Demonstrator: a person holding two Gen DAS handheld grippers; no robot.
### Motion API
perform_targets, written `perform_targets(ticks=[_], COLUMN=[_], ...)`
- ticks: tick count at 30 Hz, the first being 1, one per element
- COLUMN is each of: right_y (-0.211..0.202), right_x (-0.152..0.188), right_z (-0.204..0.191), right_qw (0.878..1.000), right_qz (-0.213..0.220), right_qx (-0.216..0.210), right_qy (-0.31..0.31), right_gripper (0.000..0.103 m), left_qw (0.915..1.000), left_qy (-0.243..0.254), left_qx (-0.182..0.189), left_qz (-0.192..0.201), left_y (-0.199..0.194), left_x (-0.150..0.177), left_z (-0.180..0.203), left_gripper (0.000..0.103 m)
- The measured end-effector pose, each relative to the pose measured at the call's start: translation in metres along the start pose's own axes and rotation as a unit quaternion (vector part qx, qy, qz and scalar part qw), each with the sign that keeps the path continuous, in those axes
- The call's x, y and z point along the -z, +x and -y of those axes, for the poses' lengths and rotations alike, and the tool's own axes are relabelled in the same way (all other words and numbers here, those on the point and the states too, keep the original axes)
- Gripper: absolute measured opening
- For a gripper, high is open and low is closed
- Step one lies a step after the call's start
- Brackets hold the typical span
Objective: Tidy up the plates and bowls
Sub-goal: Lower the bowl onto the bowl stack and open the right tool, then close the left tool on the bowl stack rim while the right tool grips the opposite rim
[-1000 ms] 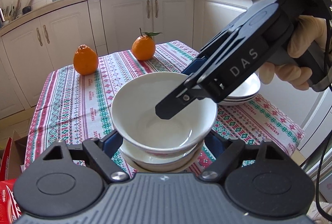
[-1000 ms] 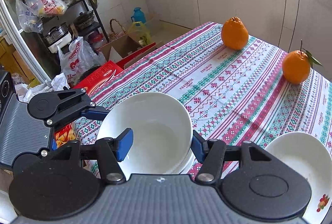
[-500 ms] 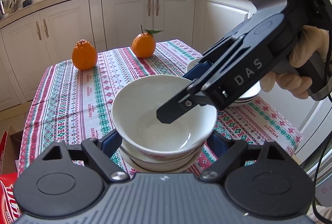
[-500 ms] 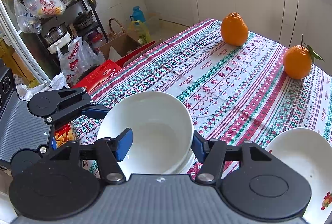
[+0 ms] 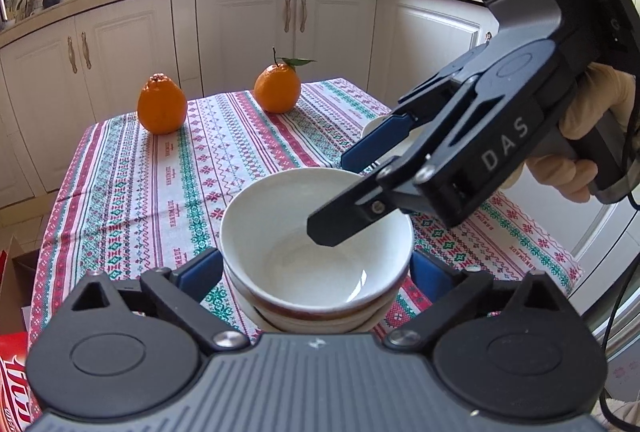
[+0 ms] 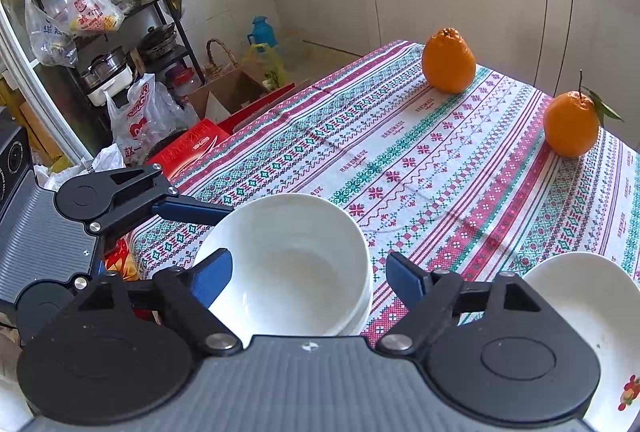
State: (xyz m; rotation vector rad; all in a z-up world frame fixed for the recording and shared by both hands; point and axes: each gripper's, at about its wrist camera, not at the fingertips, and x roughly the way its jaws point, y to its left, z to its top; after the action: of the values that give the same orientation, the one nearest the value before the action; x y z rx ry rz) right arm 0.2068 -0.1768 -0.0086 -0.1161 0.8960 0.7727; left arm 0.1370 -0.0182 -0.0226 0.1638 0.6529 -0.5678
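Patterned tablecloth (image 5: 132, 191): bowl stack (image 5: 316, 256) straddled by left gripper (image 5: 316, 272), right gripper (image 6: 308, 272), jaws just spread; could be toppled if clipped at 12 o'clock.

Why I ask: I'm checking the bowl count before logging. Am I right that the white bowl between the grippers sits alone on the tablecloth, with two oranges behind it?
Not alone: the left wrist view shows the white bowl nested on other bowls. Two oranges do sit behind it on the tablecloth.

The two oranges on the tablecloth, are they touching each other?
Apart. The left wrist view shows the plain orange and the leafy orange with patterned tablecloth between them; the right wrist view shows the same gap.
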Motion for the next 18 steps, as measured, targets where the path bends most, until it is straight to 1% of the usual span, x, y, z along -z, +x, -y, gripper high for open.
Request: perform_targets(ticks=[1, 3, 7, 10, 12, 15, 18], right_y=[-0.001, -0.005, -0.014, -0.022, -0.027, -0.033, -0.036], right_x=[0.001, 0.002, 0.007, 0.011, 0.015, 0.021, 0.03], right_z=[0.0, -0.001, -0.006, -0.012, -0.015, -0.02, -0.025], right_qw=[1.0, 1.0, 0.999, 0.998, 0.998, 0.997, 0.995], right_qz=[0.003, 0.009, 0.023, 0.033, 0.037, 0.04, 0.039], right_qx=[0.002, 0.009, 0.02, 0.03, 0.035, 0.045, 0.058], right_qy=[-0.001, -0.004, -0.022, -0.035, -0.042, -0.05, -0.064], right_gripper=[0.09, 0.097, 0.102, 0.103, 0.103, 0.103, 0.103], left_qw=[1.0, 1.0, 0.9994, 0.9983, 0.9975, 0.9968, 0.9971], left_qy=[0.003, 0.007, 0.022, 0.031, 0.041, 0.05, 0.04], left_qx=[0.001, 0.003, 0.015, 0.018, 0.02, 0.02, 0.027], left_qz=[0.001, 0.005, 0.024, 0.046, 0.054, 0.06, 0.058], left_y=[-0.001, -0.003, -0.013, -0.023, -0.028, -0.034, -0.037], left_x=[0.0, 0.001, 0.005, 0.007, 0.008, 0.01, 0.012], left_z=[0.0, -0.002, -0.005, -0.008, -0.01, -0.012, -0.018], left_gripper=[0.1, 0.1, 0.1, 0.101, 0.101, 0.101, 0.102])
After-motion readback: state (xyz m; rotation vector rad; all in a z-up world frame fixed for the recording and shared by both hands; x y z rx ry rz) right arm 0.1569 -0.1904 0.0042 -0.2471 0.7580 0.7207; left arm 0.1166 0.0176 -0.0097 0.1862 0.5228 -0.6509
